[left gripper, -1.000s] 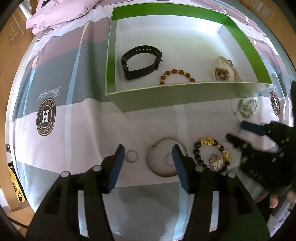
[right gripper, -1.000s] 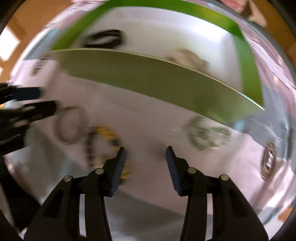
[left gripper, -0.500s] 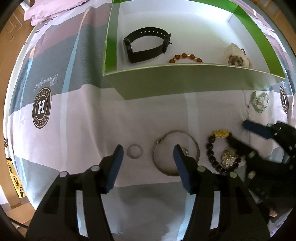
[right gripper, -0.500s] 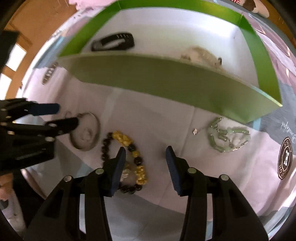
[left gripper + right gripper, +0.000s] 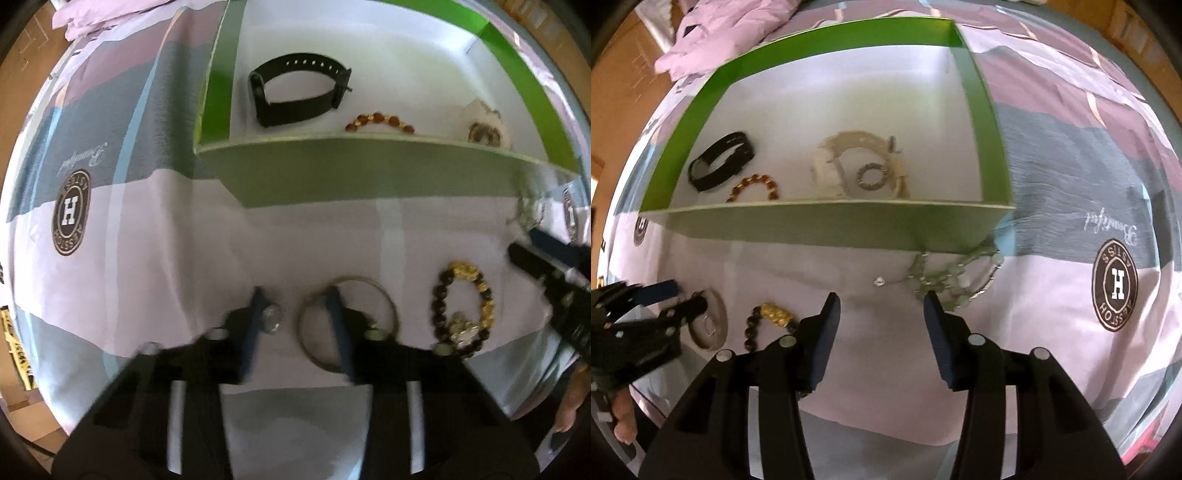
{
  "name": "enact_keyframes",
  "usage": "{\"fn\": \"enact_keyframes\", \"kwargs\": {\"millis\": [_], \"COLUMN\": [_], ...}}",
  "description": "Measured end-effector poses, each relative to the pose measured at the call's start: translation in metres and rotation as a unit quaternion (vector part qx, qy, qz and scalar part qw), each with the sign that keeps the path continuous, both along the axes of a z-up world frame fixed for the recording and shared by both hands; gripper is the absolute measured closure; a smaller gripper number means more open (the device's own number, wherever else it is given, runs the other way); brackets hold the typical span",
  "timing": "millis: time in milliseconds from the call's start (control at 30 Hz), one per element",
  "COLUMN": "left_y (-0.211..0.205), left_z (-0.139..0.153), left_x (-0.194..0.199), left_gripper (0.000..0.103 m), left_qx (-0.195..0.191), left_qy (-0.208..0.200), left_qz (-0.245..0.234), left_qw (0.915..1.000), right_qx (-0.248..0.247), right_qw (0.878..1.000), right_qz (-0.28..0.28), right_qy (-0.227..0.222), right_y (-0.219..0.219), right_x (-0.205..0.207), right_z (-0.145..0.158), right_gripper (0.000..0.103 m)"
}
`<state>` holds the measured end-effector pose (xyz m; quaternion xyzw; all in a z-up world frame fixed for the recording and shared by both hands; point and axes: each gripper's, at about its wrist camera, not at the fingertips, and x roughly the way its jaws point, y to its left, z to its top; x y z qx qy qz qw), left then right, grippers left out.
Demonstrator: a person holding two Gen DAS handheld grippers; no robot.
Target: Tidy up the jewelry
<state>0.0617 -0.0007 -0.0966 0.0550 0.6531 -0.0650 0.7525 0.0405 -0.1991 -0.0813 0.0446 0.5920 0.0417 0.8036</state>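
A green box (image 5: 332, 177) with a white floor holds a black watch band (image 5: 295, 92), an amber bead bracelet (image 5: 380, 120) and a pale watch (image 5: 860, 166). On the bedsheet in front lie a small ring (image 5: 271, 317), a silver bangle (image 5: 384, 299), a black-and-gold bead bracelet (image 5: 465, 310) and a pale green bead necklace (image 5: 945, 277). My left gripper (image 5: 295, 299) is open and low, with the ring beside its left finger and its right finger over the bangle. My right gripper (image 5: 881, 301) is open, just before the green necklace.
The sheet has brown round H logos (image 5: 72, 212) (image 5: 1115, 284). A pink pillow (image 5: 713, 44) lies behind the box. The box's near wall (image 5: 831, 225) stands between the loose jewelry and the box floor.
My left gripper has dropped closer to the sheet, around the ring and bangle edge. My right gripper has swung right, from the black-and-gold bracelet toward the green necklace.
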Motion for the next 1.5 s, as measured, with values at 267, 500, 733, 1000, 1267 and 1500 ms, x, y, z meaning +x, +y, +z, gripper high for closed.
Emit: {"fn": "enact_keyframes", "kwargs": {"millis": [267, 500, 733, 1000, 1267, 1500], "left_y": [0.02, 0.031, 0.036, 0.017, 0.014, 0.017], "left_z": [0.004, 0.025, 0.032, 0.024, 0.02, 0.017], "left_x": [0.007, 0.005, 0.003, 0.007, 0.007, 0.007], "left_gripper": [0.089, 0.089, 0.089, 0.083, 0.072, 0.071], "left_qx": [-0.047, -0.085, -0.084, -0.071, -0.058, -0.046], "left_qy": [-0.009, -0.038, -0.047, -0.045, -0.044, -0.039], "left_qz": [0.038, 0.046, 0.042, 0.044, 0.047, 0.048], "left_qw": [0.9981, 0.9946, 0.9945, 0.9955, 0.9962, 0.997], "right_qx": [0.015, -0.014, 0.019, 0.103, 0.105, 0.041], "right_qw": [0.997, 0.998, 1.0, 0.993, 0.992, 0.998], "right_qz": [0.077, 0.057, -0.004, 0.051, 0.052, 0.025], "right_qy": [0.012, 0.015, 0.0, -0.034, -0.039, -0.036], "right_y": [0.03, 0.029, -0.005, 0.001, 0.009, 0.002], "right_x": [-0.013, -0.009, -0.003, -0.02, -0.024, -0.016], "right_z": [-0.012, -0.017, -0.004, 0.03, 0.034, 0.023], "right_gripper": [0.055, 0.094, 0.094, 0.094, 0.093, 0.077]}}
